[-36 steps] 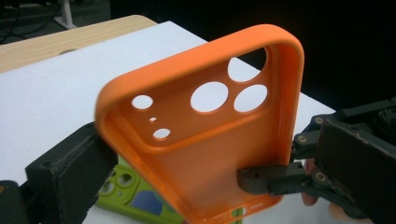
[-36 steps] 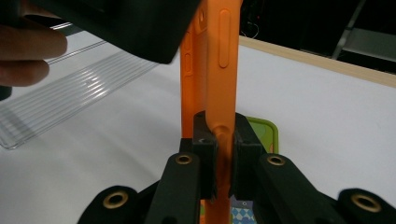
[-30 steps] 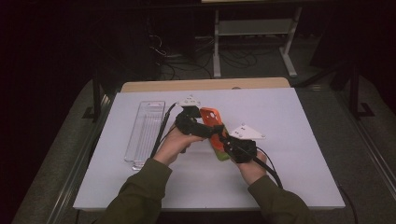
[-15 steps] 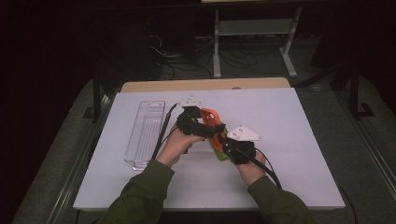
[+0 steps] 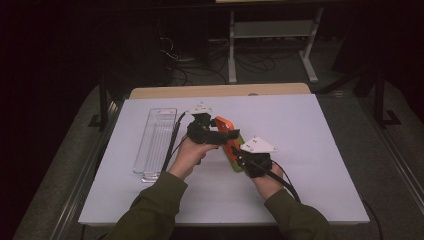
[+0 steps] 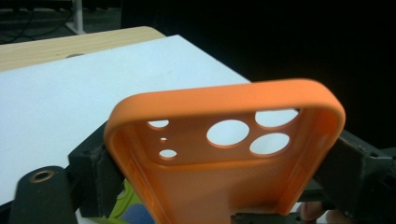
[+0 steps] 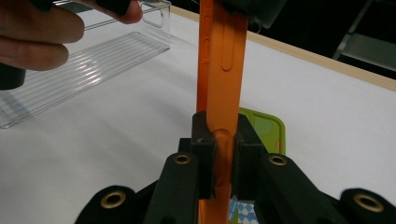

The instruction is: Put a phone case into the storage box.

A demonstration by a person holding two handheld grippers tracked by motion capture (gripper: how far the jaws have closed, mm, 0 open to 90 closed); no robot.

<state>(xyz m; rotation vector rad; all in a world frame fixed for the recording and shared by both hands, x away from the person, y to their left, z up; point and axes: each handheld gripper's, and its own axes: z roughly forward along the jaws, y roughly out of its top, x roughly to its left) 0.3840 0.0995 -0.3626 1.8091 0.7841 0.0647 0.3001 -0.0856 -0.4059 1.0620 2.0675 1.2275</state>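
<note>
The white table (image 5: 310, 165) carries everything, a smooth matte sheet with a strip of pale wood along its far edge. Near its left edge lies a clear tray (image 5: 155, 145), long and ribbed, hard plastic, its long axis running from near to far. The orange case (image 5: 226, 134) is held up off the table near the middle, between the two grippers, its long axis running from the left gripper (image 5: 216, 134) at the far end down to the right gripper (image 5: 241, 159) at the near end. It is soft-looking, matte, with rounded corners and round camera holes at the far end. Under its near end, flat on the table, lies a green case (image 7: 266, 128) with a glossy patterned face. The left gripper's jaws have just been closing and now sit on the two long sides of the case near the camera holes, spanning its width. The right gripper's jaws are nearly shut, pinching one thin side wall of the case edge-on. Both hands are equally near, so I judge the next move turns on which end lets go first.
</note>
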